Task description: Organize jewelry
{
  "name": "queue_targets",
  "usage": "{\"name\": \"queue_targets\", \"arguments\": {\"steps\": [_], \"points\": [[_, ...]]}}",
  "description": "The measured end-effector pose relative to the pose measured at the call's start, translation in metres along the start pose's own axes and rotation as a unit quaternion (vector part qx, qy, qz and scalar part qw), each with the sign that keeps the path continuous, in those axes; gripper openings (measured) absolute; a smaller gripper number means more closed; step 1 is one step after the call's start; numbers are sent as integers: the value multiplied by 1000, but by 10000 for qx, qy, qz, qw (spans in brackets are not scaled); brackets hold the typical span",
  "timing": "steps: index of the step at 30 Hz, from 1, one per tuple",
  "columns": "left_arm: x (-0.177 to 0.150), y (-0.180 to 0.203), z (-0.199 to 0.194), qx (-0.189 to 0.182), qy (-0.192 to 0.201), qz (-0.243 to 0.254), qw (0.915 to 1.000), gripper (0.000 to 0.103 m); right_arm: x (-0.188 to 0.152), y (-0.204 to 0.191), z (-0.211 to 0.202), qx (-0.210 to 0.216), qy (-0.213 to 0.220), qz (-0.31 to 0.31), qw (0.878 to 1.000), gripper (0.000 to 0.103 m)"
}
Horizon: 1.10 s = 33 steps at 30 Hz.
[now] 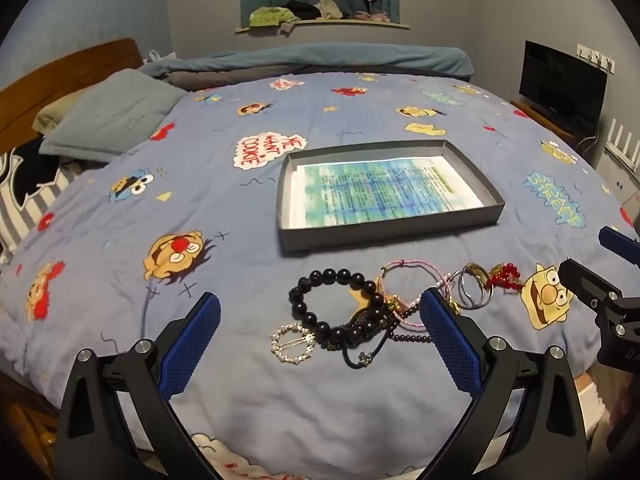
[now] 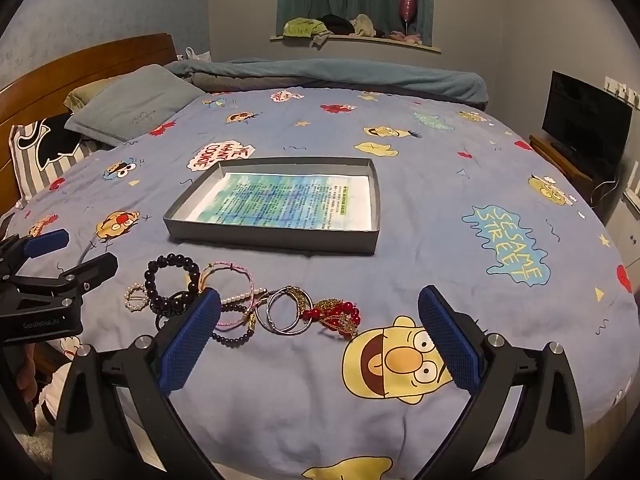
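Observation:
A heap of jewelry lies on the cartoon-print bedspread near the bed's front edge. It holds a black bead bracelet (image 1: 342, 276) (image 2: 172, 260), a pearl ring brooch (image 1: 294, 343) (image 2: 130, 300), a pink cord bracelet (image 1: 404, 266) (image 2: 228, 267), silver bangles (image 1: 460, 292) (image 2: 270, 314) and a red bead piece (image 1: 506, 274) (image 2: 340, 314). Behind the heap sits a shallow grey box (image 1: 390, 230) (image 2: 272, 240) lined with a printed sheet. My left gripper (image 1: 320, 298) (image 2: 76, 254) hovers open over the black beads. My right gripper (image 2: 320, 295) (image 1: 596, 258) is open too, above the red beads and bangles. Neither touches anything.
Pillows (image 1: 116, 114) and a wooden headboard (image 2: 80, 64) lie at the left. A rolled blue blanket (image 1: 312, 58) runs along the far side. A dark TV (image 2: 586, 116) stands on a low stand at the right, beyond the bed's edge.

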<state>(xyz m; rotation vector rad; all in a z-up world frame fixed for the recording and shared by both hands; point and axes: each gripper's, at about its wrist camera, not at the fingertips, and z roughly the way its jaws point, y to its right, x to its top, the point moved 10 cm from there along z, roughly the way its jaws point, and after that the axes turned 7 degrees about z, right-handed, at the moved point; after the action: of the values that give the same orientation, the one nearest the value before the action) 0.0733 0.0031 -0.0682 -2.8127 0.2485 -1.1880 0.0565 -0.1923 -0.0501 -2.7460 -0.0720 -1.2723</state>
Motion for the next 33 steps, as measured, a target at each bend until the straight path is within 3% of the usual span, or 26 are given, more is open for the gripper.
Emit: {"name": "queue_targets", "arguments": {"steps": [33], "points": [[-1,3,5,3,-44,26,10000,99,1,3,1,-14,-10,8,10000,98]]}}
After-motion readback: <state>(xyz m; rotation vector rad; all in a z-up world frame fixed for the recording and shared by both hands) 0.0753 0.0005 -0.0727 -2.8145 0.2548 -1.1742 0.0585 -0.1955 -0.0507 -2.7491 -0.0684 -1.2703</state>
